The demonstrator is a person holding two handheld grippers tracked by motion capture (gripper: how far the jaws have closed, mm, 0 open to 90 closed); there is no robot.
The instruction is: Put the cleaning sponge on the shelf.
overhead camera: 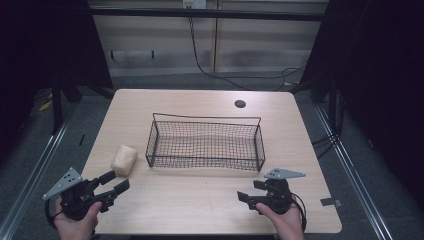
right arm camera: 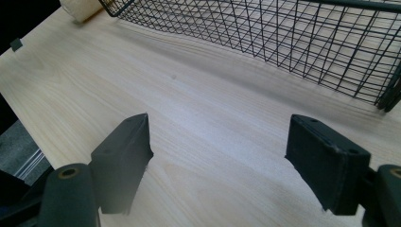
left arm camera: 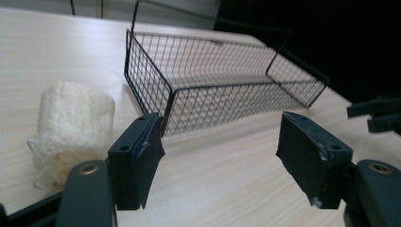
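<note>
The left tool, gaping wide and empty, is sitting just short of the towel roll, whose long axis is running away from it, beside the basket.

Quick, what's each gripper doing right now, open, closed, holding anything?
Left gripper: open, holding nothing, near the rolled towel.
Right gripper: open, holding nothing.

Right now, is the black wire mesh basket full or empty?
Empty. The black wire mesh basket shows bare wood through its mesh; the rolled cream towel lies on the table outside its left end.
</note>
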